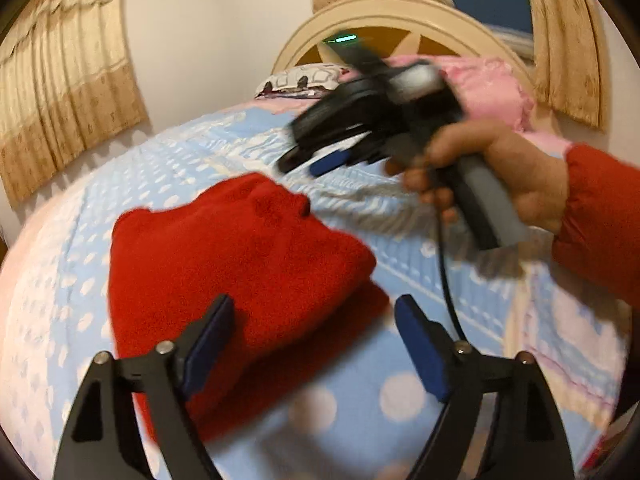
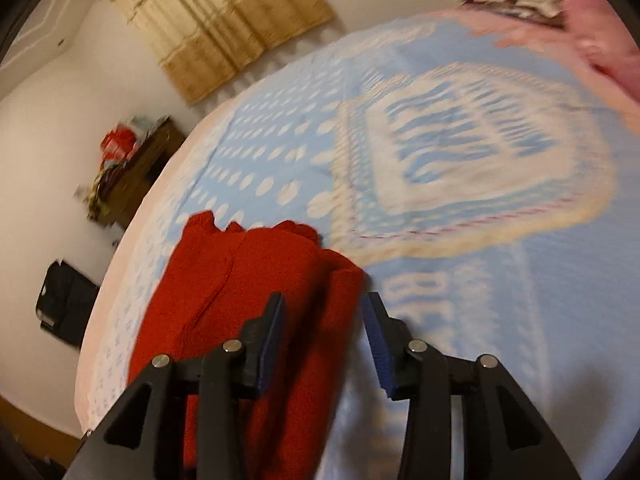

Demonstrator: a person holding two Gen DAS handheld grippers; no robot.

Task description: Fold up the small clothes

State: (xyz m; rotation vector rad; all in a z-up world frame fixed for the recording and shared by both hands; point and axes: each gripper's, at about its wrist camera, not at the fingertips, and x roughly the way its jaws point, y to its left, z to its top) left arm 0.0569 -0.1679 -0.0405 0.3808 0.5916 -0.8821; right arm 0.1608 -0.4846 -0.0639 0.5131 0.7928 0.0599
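A small red fleece garment (image 1: 240, 260) lies folded on the blue spotted bedspread (image 1: 400, 208). My left gripper (image 1: 316, 312) hangs open just above the garment's near edge, jaws wide and nothing pinched. In this view a hand (image 1: 500, 176) in a red sleeve holds my right gripper (image 1: 304, 166), blurred, above the bed beyond the garment. In the right wrist view the red garment (image 2: 240, 280) lies under my right gripper (image 2: 324, 304), whose jaws stand apart. Its left finger is over the cloth and its right finger is over the bedspread (image 2: 460, 152). The pads do not press on the cloth.
A pink blanket (image 1: 488, 88) and a patterned pillow (image 1: 300, 80) lie at the cream headboard (image 1: 384, 12). Beige curtains (image 1: 60, 92) hang on the walls. Beside the bed stand a cluttered wooden cabinet (image 2: 136, 168) and a dark bag (image 2: 64, 304) on the floor.
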